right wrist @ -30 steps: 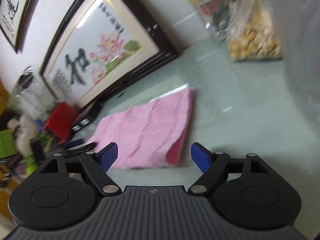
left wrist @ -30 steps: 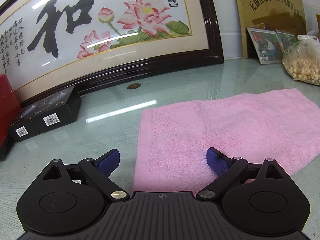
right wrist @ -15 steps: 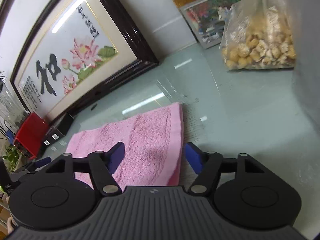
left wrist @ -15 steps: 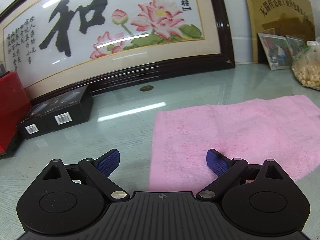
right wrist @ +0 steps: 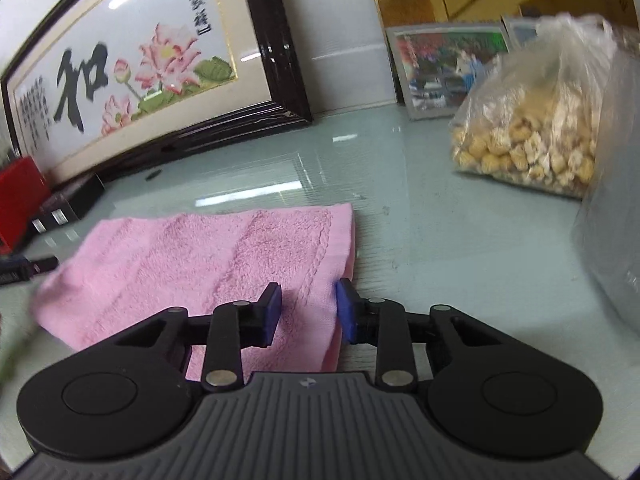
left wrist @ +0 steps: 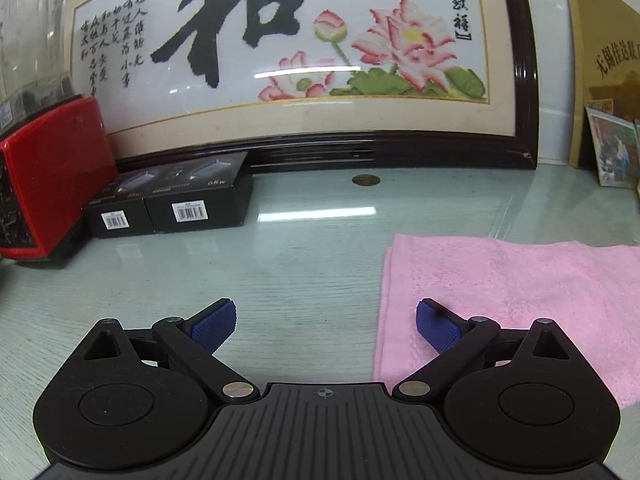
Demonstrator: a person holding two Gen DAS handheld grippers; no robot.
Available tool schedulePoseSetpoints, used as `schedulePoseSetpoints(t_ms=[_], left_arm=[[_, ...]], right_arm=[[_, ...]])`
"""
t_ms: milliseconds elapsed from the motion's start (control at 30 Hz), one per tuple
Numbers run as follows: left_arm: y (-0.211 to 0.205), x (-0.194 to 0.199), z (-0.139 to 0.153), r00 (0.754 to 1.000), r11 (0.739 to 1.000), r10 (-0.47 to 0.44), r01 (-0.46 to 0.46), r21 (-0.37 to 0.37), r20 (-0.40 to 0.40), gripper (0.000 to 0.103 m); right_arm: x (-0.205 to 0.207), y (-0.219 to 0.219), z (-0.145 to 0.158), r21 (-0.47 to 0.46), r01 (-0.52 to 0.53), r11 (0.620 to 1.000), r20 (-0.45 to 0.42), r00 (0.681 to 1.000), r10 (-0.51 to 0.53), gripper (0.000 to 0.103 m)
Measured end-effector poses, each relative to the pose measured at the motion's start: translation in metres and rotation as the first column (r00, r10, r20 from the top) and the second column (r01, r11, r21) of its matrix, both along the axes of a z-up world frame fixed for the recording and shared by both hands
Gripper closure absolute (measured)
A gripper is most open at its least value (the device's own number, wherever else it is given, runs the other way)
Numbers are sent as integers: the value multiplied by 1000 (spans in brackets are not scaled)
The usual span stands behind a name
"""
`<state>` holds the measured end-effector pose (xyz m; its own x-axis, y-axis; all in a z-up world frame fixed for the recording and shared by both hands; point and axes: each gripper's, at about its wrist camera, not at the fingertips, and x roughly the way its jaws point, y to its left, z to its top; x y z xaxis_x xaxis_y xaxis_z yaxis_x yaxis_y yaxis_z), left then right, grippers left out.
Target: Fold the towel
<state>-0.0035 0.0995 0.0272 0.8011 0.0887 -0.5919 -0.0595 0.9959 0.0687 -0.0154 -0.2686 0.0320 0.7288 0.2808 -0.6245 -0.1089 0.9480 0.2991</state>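
A pink towel (left wrist: 520, 292) lies flat on the glass-topped table and also shows in the right wrist view (right wrist: 208, 264). My left gripper (left wrist: 325, 322) is open and empty at the towel's left edge; its right finger (left wrist: 434, 322) is over the towel, its left finger over bare glass. My right gripper (right wrist: 307, 312) is half closed around the towel's near right corner, with the hem between its blue pads (right wrist: 345, 312). The pads are still apart and the cloth is not pinched tight.
A framed lotus embroidery (left wrist: 300, 52) leans on the wall behind. Two black boxes (left wrist: 172, 208) and a red box (left wrist: 48, 176) stand at the left. A plastic bag of snacks (right wrist: 532, 128) and photo frames (right wrist: 444, 68) stand at the right.
My right gripper moved in over the towel's right corner and its jaws narrowed around the hem. My left gripper shifted left, so the towel now sits to the right in its view.
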Motion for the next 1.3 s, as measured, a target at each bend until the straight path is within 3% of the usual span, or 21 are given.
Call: schedulePoseSetpoints(t_ms=[167, 233, 267, 367, 533, 633, 833, 1033, 1300], left_arm=[[-2, -1, -1, 1000, 1000, -8, 8, 14, -2, 3], [-2, -1, -1, 1000, 1000, -8, 8, 11, 0, 3], [-2, -2, -1, 1000, 1000, -8, 7, 10, 1, 2], [0, -2, 0, 1000, 1000, -4, 4, 2, 4, 1], [1, -3, 1, 1000, 1000, -2, 2, -8, 7, 0], [1, -3, 2, 1000, 1000, -4, 4, -13, 9, 0], [-2, -4, 1, 999, 999, -39, 39, -22, 3, 0], [-14, -13, 3, 988, 988, -150, 150, -16, 41, 0], [-45, -22, -7, 954, 950, -298, 292, 109, 40, 0]], right_arm=[[-5, 16, 0, -111, 3, 994, 31, 1000, 1, 69], [-7, 22, 0, -155, 5, 988, 44, 999, 2, 72], [-8, 25, 0, -177, 6, 984, 50, 999, 3, 78], [-9, 24, 10, -182, -15, 983, 45, 999, 23, 93], [0, 16, 11, -129, -2, 992, 59, 998, 10, 97], [8, 0, 16, -71, 41, 997, 87, 996, -35, 97], [12, -10, 14, -38, 52, 998, 55, 997, -50, 97], [15, -19, 11, -7, 63, 998, 22, 998, -63, 94], [20, -32, 8, 35, 79, 996, -24, 997, -78, 78]])
